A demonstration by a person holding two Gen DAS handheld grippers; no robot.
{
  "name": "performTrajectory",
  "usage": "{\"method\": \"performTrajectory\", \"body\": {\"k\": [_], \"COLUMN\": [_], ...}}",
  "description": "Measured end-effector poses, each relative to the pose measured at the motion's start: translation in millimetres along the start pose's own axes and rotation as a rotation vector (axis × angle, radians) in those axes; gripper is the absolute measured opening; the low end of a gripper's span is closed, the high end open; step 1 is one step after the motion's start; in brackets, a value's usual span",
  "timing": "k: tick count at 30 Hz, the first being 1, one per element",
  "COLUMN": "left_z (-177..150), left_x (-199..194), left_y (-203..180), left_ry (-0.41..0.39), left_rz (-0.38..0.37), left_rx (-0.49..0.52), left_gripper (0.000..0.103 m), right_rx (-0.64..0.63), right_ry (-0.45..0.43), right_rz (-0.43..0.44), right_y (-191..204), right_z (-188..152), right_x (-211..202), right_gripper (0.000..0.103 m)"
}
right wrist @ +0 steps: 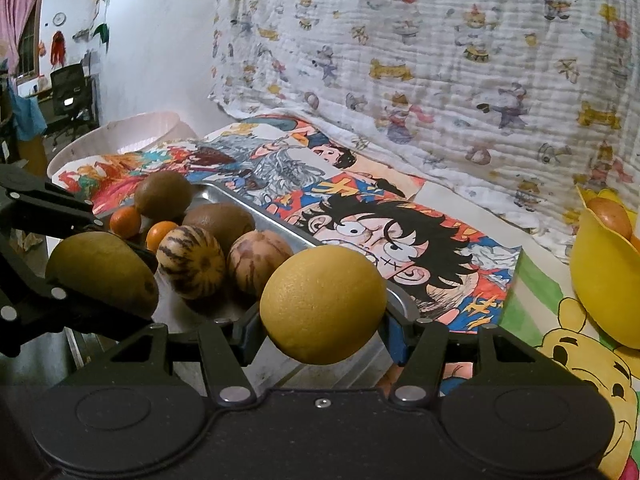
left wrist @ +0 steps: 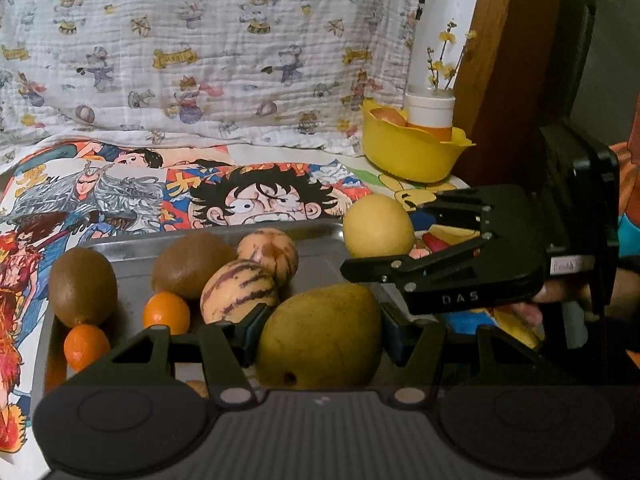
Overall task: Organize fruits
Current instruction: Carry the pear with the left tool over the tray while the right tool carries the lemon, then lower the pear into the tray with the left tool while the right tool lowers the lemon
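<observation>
My left gripper [left wrist: 320,326] is shut on a green-yellow mango [left wrist: 320,336] above the metal tray [left wrist: 132,244]; the mango also shows in the right wrist view [right wrist: 102,274]. My right gripper [right wrist: 322,322] is shut on a yellow lemon [right wrist: 322,304], held over the tray's right corner [right wrist: 396,300]; the lemon shows in the left view [left wrist: 378,226]. On the tray lie two kiwis [left wrist: 82,286] [left wrist: 192,264], two striped pepino melons [left wrist: 238,292] [left wrist: 268,254] and two small oranges [left wrist: 166,314] [left wrist: 86,346].
A yellow bowl [left wrist: 412,154] with fruit and a white cup stands at the back right on the cartoon-printed cloth [left wrist: 260,196]; it also shows in the right view [right wrist: 600,280]. A patterned blanket [left wrist: 200,52] hangs behind. A pink basket [right wrist: 132,132] sits far left.
</observation>
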State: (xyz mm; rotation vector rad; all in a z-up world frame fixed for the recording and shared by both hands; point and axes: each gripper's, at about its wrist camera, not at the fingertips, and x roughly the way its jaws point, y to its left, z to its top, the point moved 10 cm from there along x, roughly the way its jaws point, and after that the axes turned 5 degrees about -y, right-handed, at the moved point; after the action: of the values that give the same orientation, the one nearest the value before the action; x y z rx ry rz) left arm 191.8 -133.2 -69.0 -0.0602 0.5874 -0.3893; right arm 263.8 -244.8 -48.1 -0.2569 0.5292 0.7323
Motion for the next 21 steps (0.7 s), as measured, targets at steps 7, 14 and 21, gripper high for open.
{"method": "performTrajectory", "body": {"k": [7, 14, 21], "left_z": [-15, -14, -13], "left_x": [3, 3, 8], "left_y": [3, 7, 12], "left_ry": [0.053, 0.059, 0.063], "left_rz": [0.0, 0.004, 0.024], "left_rx": [0.001, -0.005, -0.012], "left_gripper": [0.062, 0.062, 0.062], "right_rx": [-0.02, -0.023, -0.018], "right_ry": [0.023, 0.038, 0.052], "right_rz": [0.021, 0.029, 0.034], "right_y": [7, 9, 7], "right_z": [-5, -9, -13], "right_x": [7, 10, 16], "right_gripper": [0.061, 0.061, 0.061]}}
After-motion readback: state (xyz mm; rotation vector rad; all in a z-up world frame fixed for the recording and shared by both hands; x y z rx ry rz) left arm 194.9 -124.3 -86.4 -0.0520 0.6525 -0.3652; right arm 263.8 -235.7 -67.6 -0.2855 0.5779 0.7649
